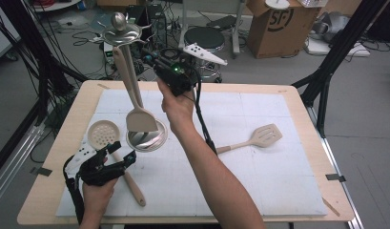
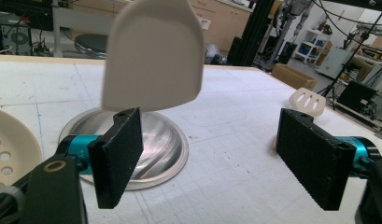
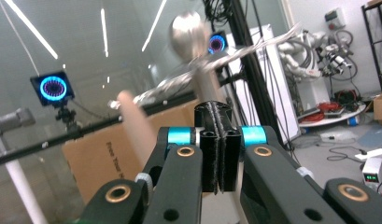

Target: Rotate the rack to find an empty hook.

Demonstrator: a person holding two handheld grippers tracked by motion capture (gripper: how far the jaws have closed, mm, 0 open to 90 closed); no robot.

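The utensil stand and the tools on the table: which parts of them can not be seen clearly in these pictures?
- Stand post, high view: the hanging spatula covers its lower part above the stand base.
- Skimmer handle, high view: the left gripper hides its middle.
- Slotted turner handle, high view: its end passes behind the forearm.
- Stand top, right gripper view: blurred.
- Skimmer, left gripper view: cut off by the left edge.

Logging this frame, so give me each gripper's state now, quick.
Left gripper: open, nothing between its fingers, resting low by the skimmer.
Right gripper: shut, fingers pressed together, raised near the rack.
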